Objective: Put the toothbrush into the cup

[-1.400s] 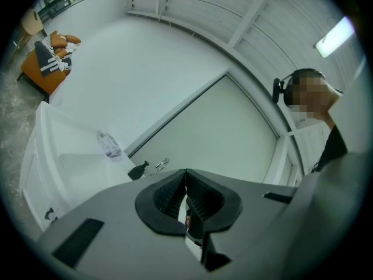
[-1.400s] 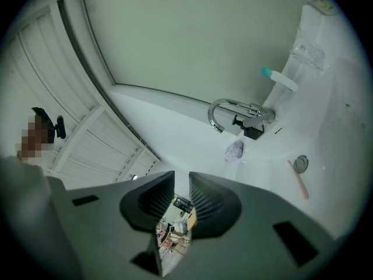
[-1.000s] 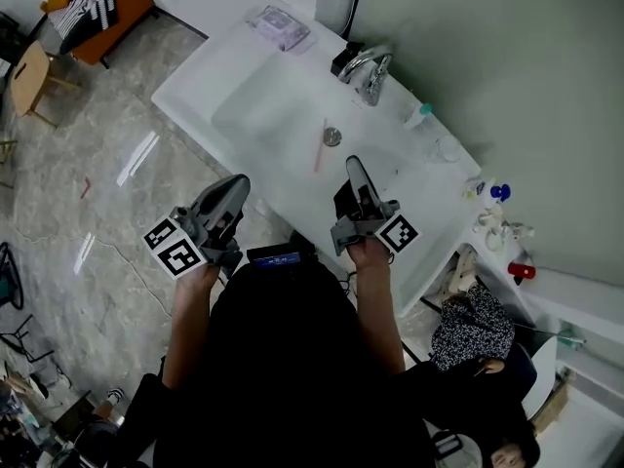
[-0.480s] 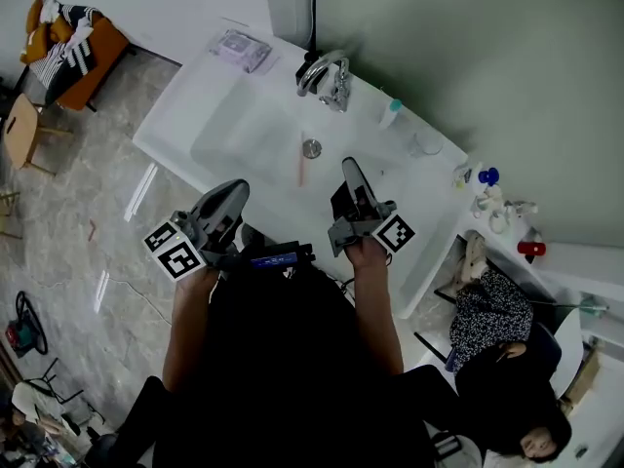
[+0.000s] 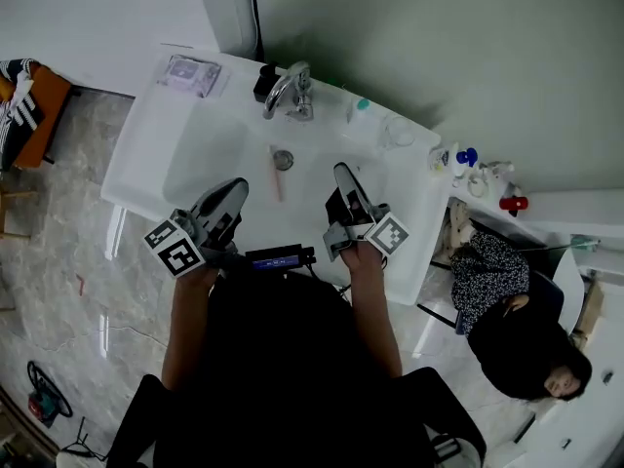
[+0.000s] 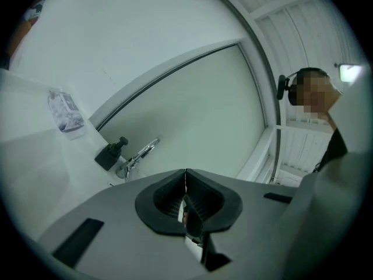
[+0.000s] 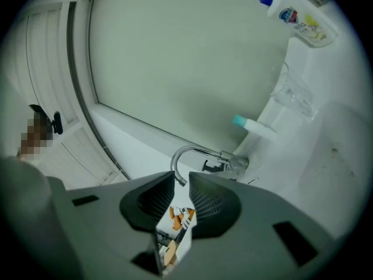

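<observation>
Pink toothbrush in the basin, clear cup at the worktop's back edge.
The toothbrush lies just beside the drain; left hand-held gripper and right hand-held gripper hover near the front edge.

Bathroom washstand, home-style: white counter with a moulded basin, chrome tap and drain. Toiletries line the back edge: a clear cup, teal-capped tube, blue pump bottle and red-capped bottle. A pink toothbrush lies in the basin and a sealed packet sits on the far corner. Floor is glossy marble-look tile. It's not a closed-off bathroom: there's an orange seat with striped cloth at the head view's left edge and a second person sitting beside the stand, so it reads as a washstand in a bigger open room.
</observation>
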Available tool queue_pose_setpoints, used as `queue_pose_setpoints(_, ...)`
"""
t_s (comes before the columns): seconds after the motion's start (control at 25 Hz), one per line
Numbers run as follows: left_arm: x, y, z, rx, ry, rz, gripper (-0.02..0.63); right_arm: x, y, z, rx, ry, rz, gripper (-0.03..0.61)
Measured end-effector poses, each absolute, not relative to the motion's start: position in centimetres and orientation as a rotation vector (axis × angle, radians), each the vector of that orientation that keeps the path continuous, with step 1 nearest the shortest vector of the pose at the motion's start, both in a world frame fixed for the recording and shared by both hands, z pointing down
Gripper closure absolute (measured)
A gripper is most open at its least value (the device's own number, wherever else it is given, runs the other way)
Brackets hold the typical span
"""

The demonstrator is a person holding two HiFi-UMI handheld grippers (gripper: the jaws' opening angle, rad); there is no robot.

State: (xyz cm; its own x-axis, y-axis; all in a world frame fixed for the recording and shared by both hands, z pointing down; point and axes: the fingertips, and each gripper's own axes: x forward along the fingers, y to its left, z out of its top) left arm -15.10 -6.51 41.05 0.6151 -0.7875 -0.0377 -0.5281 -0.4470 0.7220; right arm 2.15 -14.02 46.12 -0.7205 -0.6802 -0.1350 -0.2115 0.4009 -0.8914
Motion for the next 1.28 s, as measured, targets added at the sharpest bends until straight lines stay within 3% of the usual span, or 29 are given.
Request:
queue_pose_setpoints(0.64,-22.0,-14.2,48.3,2.043,-0.723,-0.485,0.604,-4.0,-16.5,50.2,-1.16,2.275,-1.296,0.514)
queue_pose_setpoints(1.28,-20.5,-13.3,53.5,1.953,-0.569,-0.379,0.604,-6.5,-11.5,62.2,-1.467,2.621,-1.497,0.512)
